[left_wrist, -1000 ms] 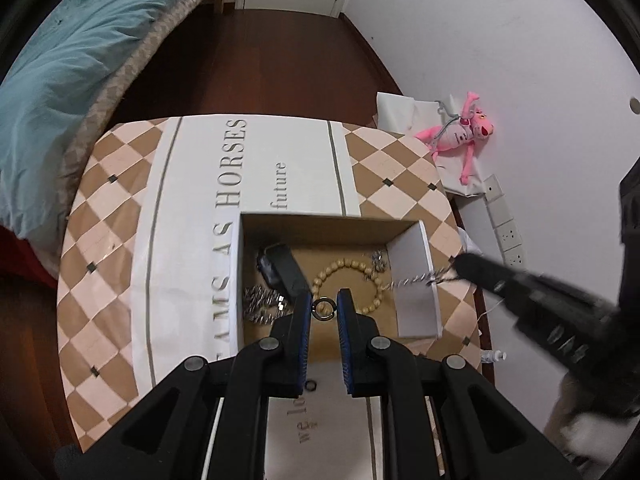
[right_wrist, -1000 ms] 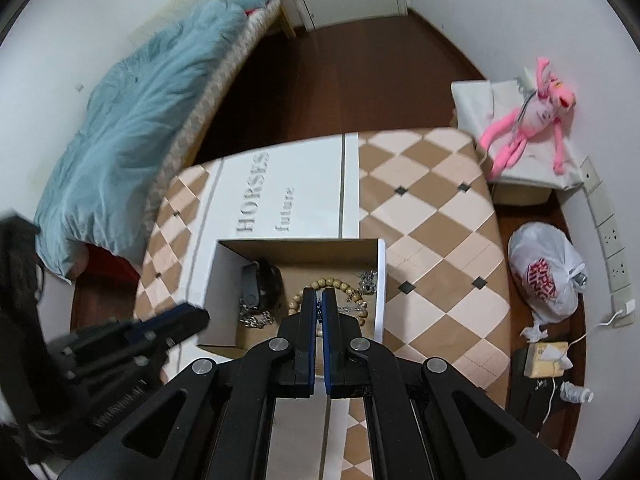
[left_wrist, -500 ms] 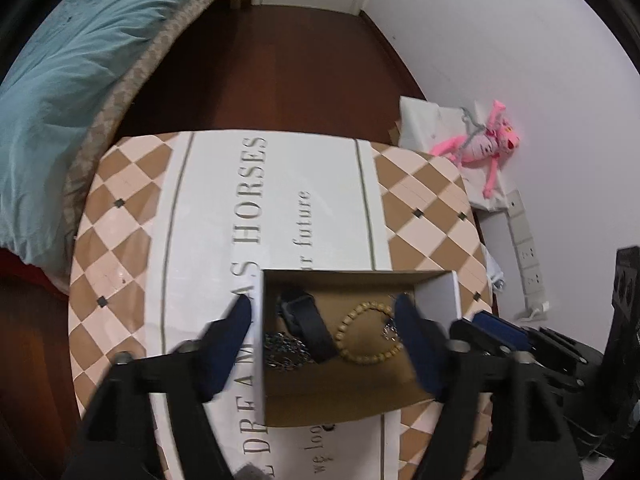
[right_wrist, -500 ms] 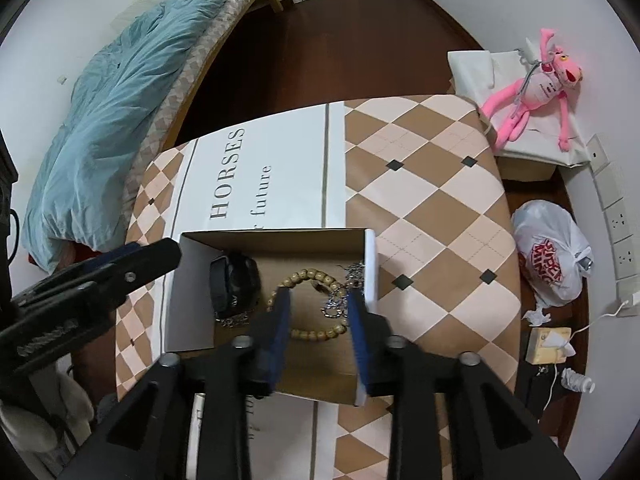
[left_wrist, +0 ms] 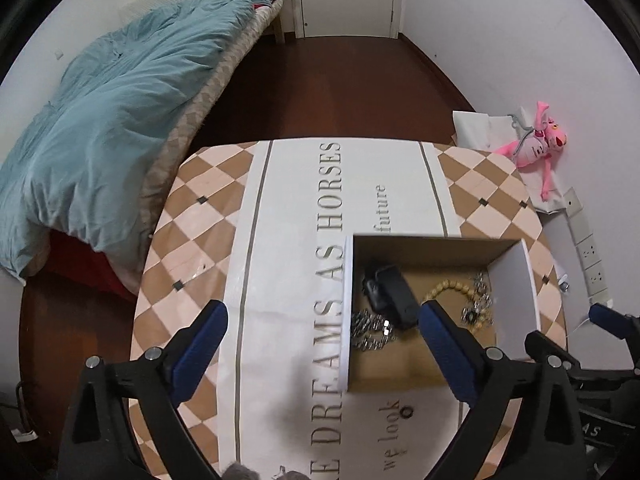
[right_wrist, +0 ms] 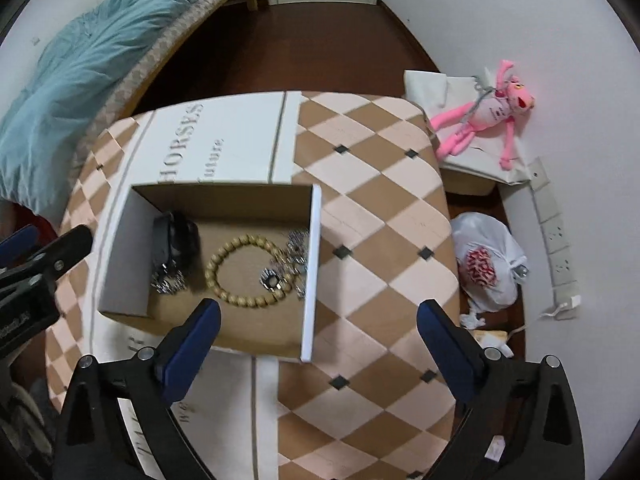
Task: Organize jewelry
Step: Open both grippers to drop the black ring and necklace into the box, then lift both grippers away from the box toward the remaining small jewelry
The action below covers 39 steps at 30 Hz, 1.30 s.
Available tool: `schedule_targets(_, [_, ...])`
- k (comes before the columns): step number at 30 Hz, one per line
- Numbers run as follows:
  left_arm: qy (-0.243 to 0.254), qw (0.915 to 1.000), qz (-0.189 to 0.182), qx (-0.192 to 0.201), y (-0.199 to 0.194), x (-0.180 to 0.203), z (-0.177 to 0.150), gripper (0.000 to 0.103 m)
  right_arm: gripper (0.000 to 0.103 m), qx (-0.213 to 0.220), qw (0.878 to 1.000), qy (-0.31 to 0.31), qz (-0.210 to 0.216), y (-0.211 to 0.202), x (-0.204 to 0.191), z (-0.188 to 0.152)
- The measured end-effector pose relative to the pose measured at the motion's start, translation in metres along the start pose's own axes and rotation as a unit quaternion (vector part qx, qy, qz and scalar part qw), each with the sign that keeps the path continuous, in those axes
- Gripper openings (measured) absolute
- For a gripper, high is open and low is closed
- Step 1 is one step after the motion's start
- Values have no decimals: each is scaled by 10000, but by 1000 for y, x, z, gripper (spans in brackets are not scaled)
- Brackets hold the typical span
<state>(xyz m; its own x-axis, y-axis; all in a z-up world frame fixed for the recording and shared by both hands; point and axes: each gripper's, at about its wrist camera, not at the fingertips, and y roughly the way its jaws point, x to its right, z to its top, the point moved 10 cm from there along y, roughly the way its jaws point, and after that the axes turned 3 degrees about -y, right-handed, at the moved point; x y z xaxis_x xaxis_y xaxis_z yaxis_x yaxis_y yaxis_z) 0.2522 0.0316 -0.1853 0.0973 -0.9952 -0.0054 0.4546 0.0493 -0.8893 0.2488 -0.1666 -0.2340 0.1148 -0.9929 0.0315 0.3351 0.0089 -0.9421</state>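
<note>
An open cardboard box [left_wrist: 516,284] [right_wrist: 316,264] stands on the table. Inside lie a wooden bead bracelet [right_wrist: 240,272] [left_wrist: 440,290], a black watch [right_wrist: 176,240] [left_wrist: 394,296], a silver chain [left_wrist: 372,332] [right_wrist: 166,282] and silver jewelry with a ring [right_wrist: 286,264] [left_wrist: 478,308]. My left gripper [left_wrist: 324,320] is wide open and empty, raised above the box's left wall. My right gripper [right_wrist: 318,318] is wide open and empty, above the box's near right corner. The right gripper also shows at the right edge of the left wrist view [left_wrist: 600,316].
The table [left_wrist: 280,248] has a checkered cloth with a white lettered band. A bed with a blue duvet [left_wrist: 100,128] lies to the left. A pink plush toy [right_wrist: 488,120], a white plastic bag [right_wrist: 486,268] and wall sockets [right_wrist: 554,232] are on the right.
Both grippers opened wide and pulled back up from the box. The ring the left gripper held and the chain the right gripper held now lie in the box.
</note>
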Motion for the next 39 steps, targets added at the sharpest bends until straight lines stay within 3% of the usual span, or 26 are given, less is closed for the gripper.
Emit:
schedule_targets(9, [-34,9996,7,263,-30,1,-17,98,100,254,9994,156,-163,-26,4,-18])
schedule_targets(19, [33,9969,-300,722,-93,12,-31,98,100,1038,9936,266,-343,-105,8,-35])
schedule_targets(26, [-9,9945,-398,968,-124,9,-36,98,100,1320,9901,448,-173,-140,10,-45])
schedule_targets(31, [-100,9956,-211,907,-117,-5,-49,98,100,1154,9920,517,-26,-123,3,-60])
schedule_targets(37, [-286,9982,446,293,-60,-42,-91,98,98,716,9958,461,330,-62,-20,-87])
schedule_targets(39, [-326,9978,568,45,-39,-52,-109,98,78,524,9964,430,511,-38,-32,-97])
